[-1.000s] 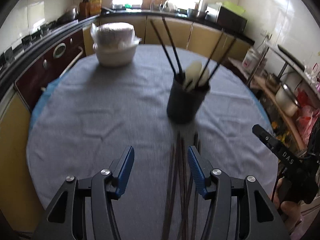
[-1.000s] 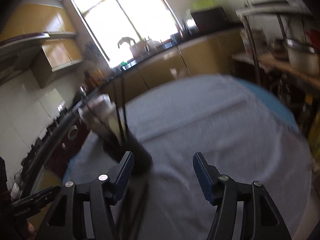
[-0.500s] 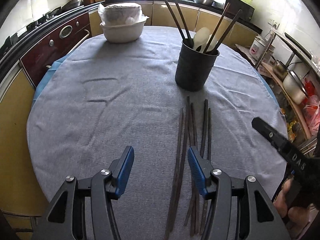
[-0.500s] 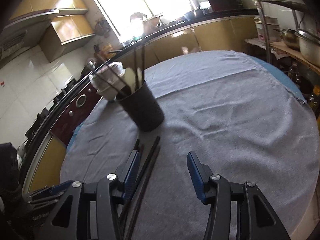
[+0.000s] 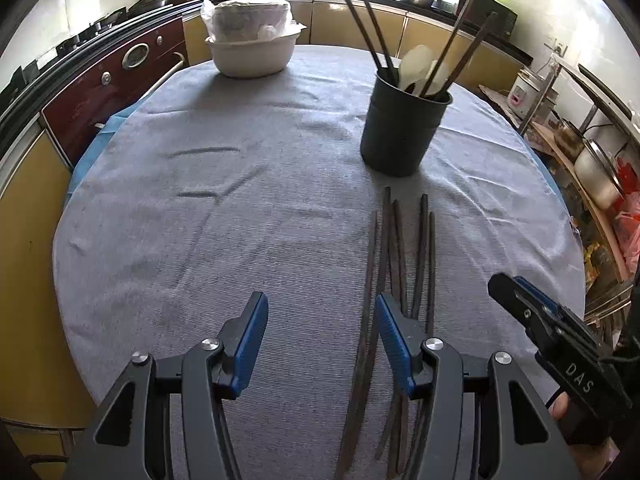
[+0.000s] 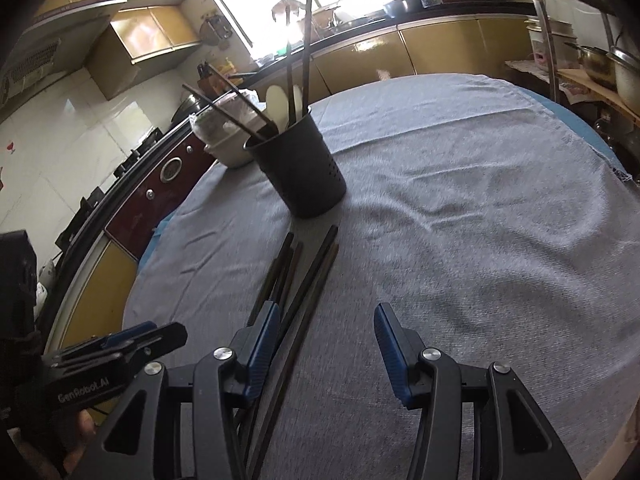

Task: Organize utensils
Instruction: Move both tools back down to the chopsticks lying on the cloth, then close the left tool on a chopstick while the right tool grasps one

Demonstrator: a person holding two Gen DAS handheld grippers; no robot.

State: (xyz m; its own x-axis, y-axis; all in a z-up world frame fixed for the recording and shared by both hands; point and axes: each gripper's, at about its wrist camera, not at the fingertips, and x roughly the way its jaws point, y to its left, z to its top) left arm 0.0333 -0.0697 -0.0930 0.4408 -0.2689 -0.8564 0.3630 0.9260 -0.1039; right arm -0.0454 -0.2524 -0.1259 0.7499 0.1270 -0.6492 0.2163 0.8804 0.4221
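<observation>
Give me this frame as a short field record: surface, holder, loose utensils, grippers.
surface: round table under a grey cloth
holder: black utensil cup, upright, holding four dark chopsticks and pale spoons
loose utensils: dark chopsticks lying on the cloth in front of the cup, roughly parallel
other: white covered bowl at the far side
left hand-held gripper: open, empty, loose chopsticks pass beneath its right finger
right hand-held gripper: open, empty, chopsticks by its left finger
</observation>
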